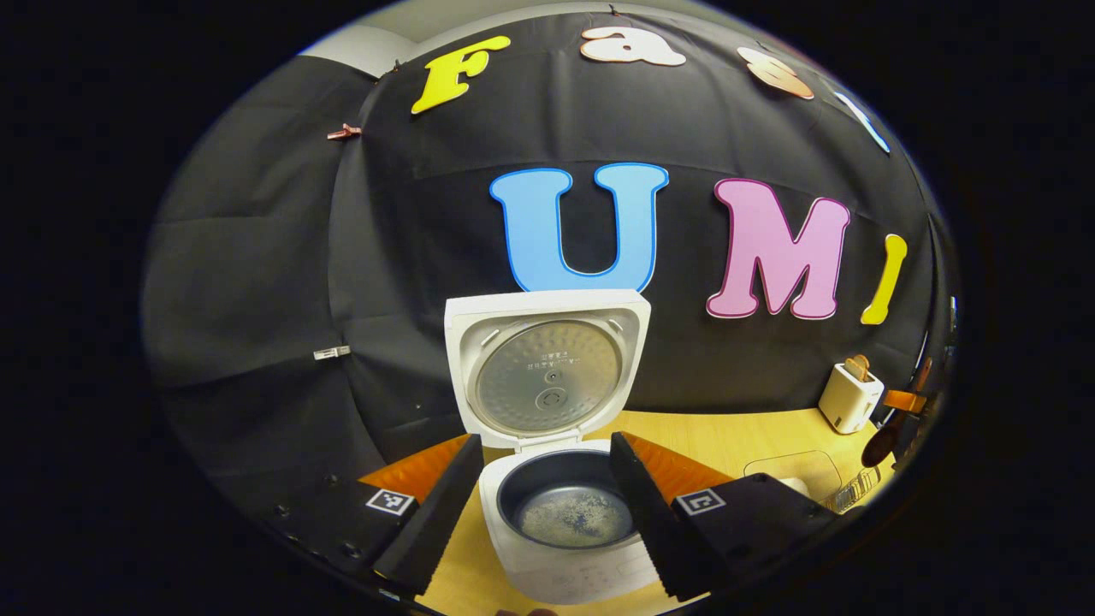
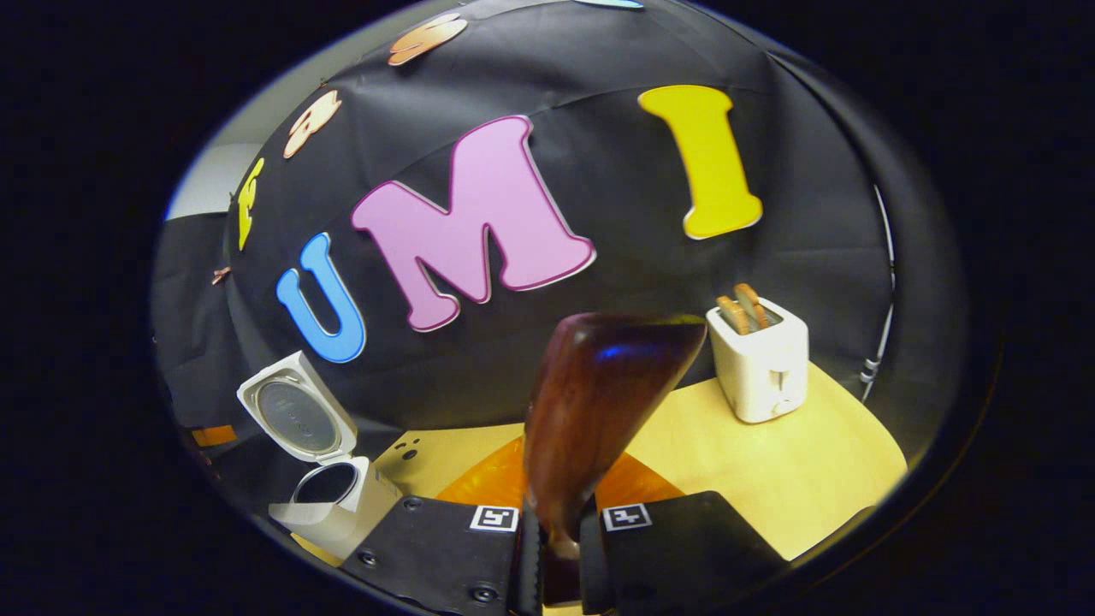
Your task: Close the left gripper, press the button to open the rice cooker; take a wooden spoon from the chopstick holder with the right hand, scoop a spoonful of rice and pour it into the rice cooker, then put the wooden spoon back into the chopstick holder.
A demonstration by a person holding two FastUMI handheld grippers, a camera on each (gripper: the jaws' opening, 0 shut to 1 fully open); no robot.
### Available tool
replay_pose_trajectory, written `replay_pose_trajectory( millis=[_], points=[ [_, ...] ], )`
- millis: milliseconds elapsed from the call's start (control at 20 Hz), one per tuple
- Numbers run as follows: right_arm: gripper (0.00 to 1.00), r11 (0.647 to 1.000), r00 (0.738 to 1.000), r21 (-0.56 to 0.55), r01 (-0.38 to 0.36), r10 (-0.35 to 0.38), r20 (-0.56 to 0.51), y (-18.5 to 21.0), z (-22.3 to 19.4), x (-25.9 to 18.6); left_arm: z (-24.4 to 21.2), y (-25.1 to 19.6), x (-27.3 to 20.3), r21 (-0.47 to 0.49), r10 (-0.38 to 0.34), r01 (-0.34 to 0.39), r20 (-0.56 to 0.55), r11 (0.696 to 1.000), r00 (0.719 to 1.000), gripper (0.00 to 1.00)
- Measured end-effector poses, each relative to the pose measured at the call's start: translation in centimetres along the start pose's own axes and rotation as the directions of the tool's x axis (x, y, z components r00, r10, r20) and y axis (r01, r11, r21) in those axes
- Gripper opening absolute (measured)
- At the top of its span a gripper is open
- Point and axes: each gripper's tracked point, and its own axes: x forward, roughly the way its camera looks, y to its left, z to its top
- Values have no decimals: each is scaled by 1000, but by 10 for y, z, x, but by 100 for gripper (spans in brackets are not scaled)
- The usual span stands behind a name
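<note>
We see the left gripper [image 1: 539, 505] with its jaws spread wide, the open rice cooker [image 1: 565, 522] sitting between them on the wooden surface [image 1: 736, 441], lid [image 1: 547, 372] upright and a thin scatter of rice [image 1: 573, 518] in the pot. The right gripper [image 2: 560, 556] has its jaws pinching the wooden spoon [image 2: 599, 402], whose bowl rises straight ahead of them. Beyond that bowl to the right stands a toaster [image 2: 761, 359]; the cooker lies far to the left of those jaws.
</note>
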Motion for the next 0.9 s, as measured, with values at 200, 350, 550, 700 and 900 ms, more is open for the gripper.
replay_pose_trajectory(
  millis=[200,350,550,700,900],
  points=[
    [21,998,999,-64,-19,17,-37,39,-33,32,0,10,11,-17,-27,27,-14,999,1000,95],
    [21,988,998,-151,2,-12,-68,48,-63,50,0,14,17,-9,-55,54,-18,998,998,95],
    [21,959,992,-278,56,-86,-97,38,-96,65,-3,18,25,-2,-90,90,-29,996,996,95],
    [21,931,984,-353,93,-141,-113,30,-116,74,-6,23,30,7,-110,110,-36,994,993,95],
    [22,866,962,-475,158,-243,-123,16,-142,77,-8,31,36,10,-119,119,-39,993,992,95]
  ],
)
